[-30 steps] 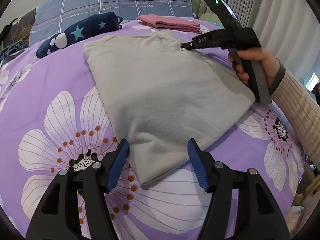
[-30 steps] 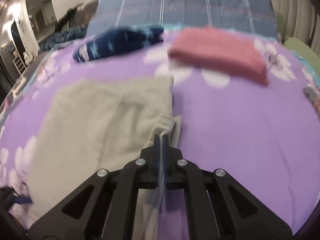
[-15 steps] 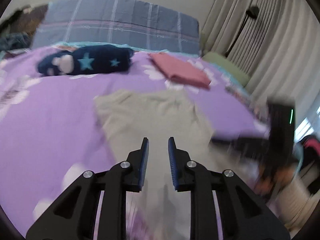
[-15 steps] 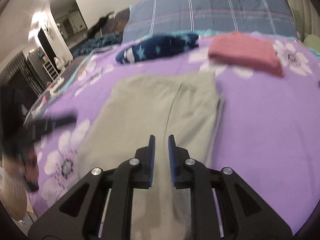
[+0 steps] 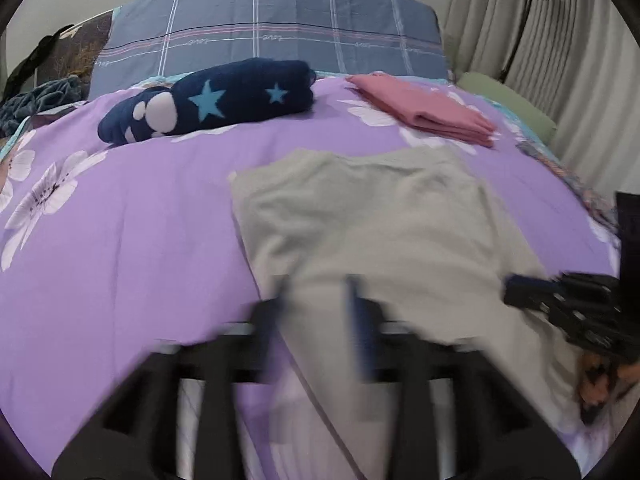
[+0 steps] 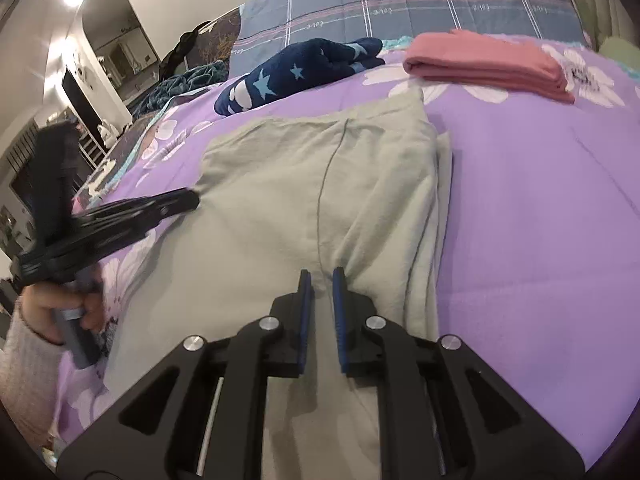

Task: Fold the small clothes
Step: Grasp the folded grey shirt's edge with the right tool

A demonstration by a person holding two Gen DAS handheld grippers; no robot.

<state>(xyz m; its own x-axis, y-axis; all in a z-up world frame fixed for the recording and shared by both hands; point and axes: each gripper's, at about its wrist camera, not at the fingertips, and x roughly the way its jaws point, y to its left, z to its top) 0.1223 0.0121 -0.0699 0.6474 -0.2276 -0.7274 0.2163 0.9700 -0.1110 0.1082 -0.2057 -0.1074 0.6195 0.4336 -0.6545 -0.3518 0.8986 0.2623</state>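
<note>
A pale grey-green garment (image 5: 372, 224) lies partly folded on the purple flowered bedspread (image 5: 120, 240); it also shows in the right wrist view (image 6: 280, 208). My left gripper (image 5: 316, 292) is blurred, its jaws apart, over the garment's near left part with nothing between them. It also shows in the right wrist view (image 6: 188, 200) at the garment's left edge. My right gripper (image 6: 319, 280) has its jaws a narrow gap apart, low over the garment's near middle beside a seam, holding nothing. It shows in the left wrist view (image 5: 520, 286) at the garment's right edge.
A folded pink garment (image 5: 424, 110) and a rolled navy star-patterned item (image 5: 212, 100) lie at the far side of the bed, before a blue plaid pillow (image 5: 272, 28). Curtains (image 5: 568, 60) hang at the right. A doorway (image 6: 108, 48) lies left.
Both grippers have swung down toward the near end of the garment. The right gripper, shut a second ago, has opened slightly. The left gripper's jaws have spread wider than half a second ago.
</note>
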